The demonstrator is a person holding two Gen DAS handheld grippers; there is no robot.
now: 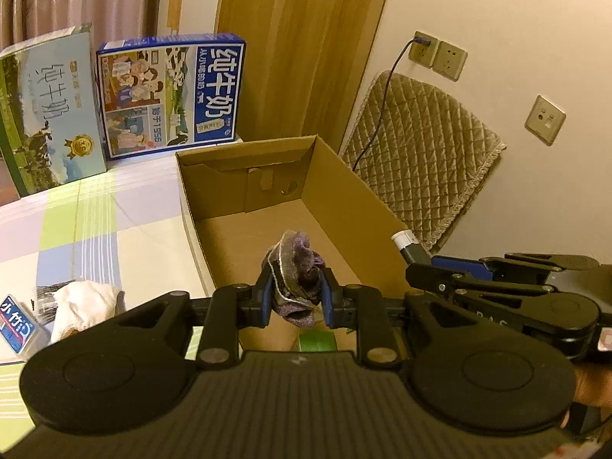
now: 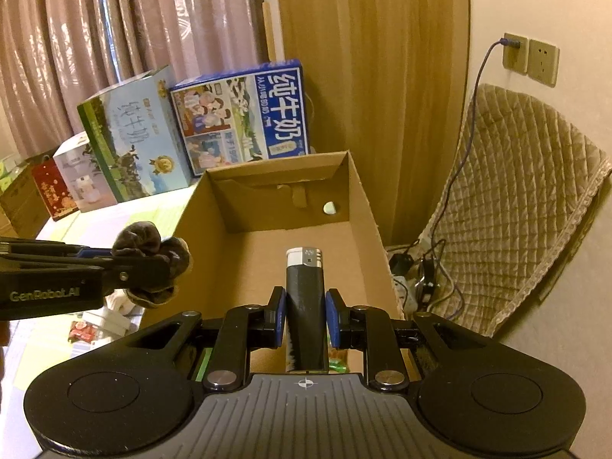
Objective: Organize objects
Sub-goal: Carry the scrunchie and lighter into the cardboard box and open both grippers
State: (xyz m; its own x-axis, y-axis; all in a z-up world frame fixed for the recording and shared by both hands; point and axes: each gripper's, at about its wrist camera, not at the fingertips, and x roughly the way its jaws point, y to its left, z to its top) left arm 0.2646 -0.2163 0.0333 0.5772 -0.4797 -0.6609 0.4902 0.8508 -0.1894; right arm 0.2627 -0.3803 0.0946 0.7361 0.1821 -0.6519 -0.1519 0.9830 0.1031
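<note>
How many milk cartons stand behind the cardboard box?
2: a blue carton directly behind the box, and a green carton to its left. Others may be hidden.

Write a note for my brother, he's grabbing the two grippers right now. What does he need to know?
Left hand-held gripper: shut on the purple scrunchie, held over the open cardboard box.
Right hand-held gripper: shut on the black lighter, also over the box.
Done: both things picked up and brought to the box.
Left: release both into it. A white cloth and a small blue packet lie on the checked table and may need sorting next.
</note>
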